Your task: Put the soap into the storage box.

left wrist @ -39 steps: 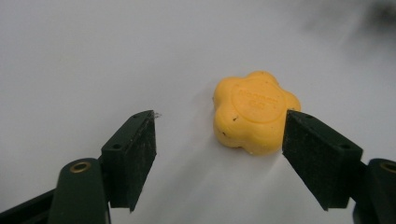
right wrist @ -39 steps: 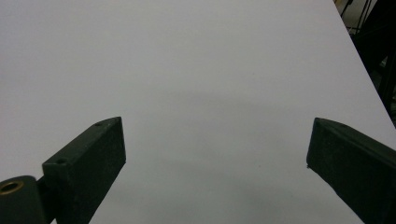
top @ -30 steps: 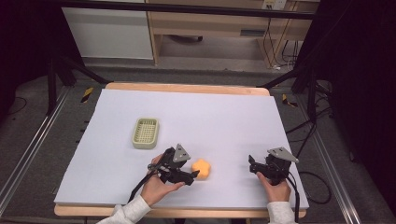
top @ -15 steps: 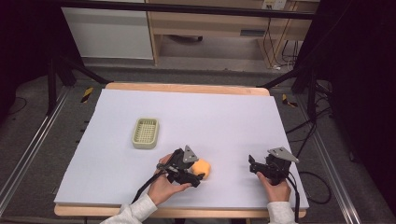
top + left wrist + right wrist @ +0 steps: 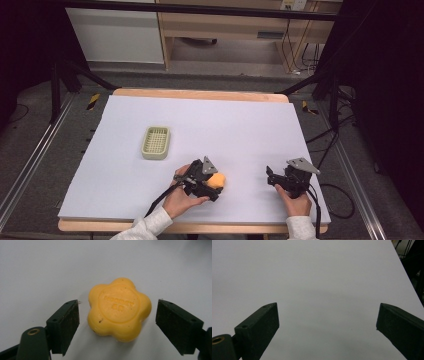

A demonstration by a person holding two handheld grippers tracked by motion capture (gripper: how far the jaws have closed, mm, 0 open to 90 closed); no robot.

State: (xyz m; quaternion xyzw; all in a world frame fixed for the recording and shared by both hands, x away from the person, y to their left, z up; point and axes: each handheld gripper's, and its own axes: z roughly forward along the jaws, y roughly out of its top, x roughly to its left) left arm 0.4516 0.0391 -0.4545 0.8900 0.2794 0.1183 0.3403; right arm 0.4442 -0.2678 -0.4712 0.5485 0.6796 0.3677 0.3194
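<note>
Left gripper (image 5: pixel 117 322) jaws just opened wide around the yellow soap (image 5: pixel 119 308), pads clear; an off-centre close could squirt it sideways.

The yellow flower-shaped soap (image 5: pixel 119 309) bears embossed lettering in its round centre, too faint to read
</note>
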